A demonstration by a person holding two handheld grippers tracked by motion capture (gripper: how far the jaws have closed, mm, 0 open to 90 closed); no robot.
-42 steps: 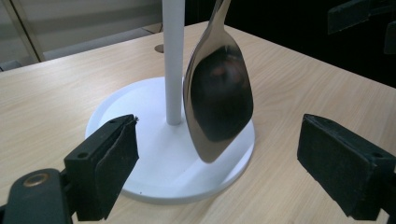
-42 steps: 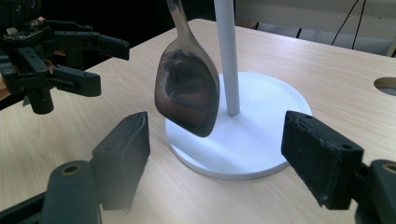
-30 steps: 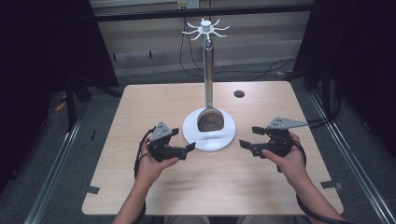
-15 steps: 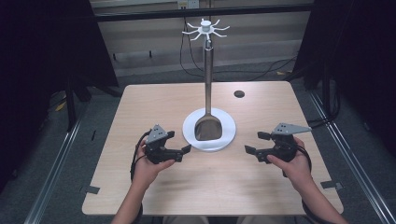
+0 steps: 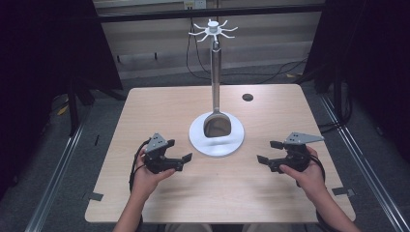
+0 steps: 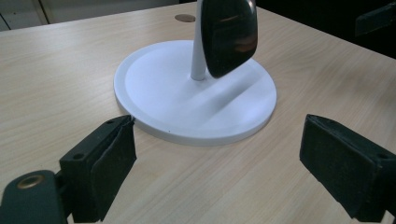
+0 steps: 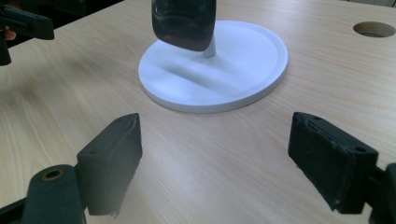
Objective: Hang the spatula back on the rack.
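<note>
A white stand with a round base (image 5: 199, 141) and a hook crown (image 5: 213, 30) rises at the table's middle. From it hangs a metal turner with a long handle (image 5: 215, 72); its dark shiny blade (image 5: 216, 126) hovers just over the base. My left gripper (image 5: 182, 162) is open, near the base's left front and apart from it. My right gripper (image 5: 269, 152) is open to the right of the base. In the left gripper view the blade (image 6: 231, 35) and base (image 6: 163, 93) lie beyond the empty gripper (image 6: 217, 154). The right gripper (image 7: 215, 140) likewise faces the base (image 7: 243, 60) and blade (image 7: 182, 23).
A round cable hole (image 5: 247, 97) sits in the tabletop behind the stand on the right. The light wooden table (image 5: 145, 111) has bare wood all around the base. Dark curtains and floor cables surround it.
Both grippers have drawn back from the stand's base toward the table's front edge, the right one also outward. Both stay open. The stand and turner have not moved.
</note>
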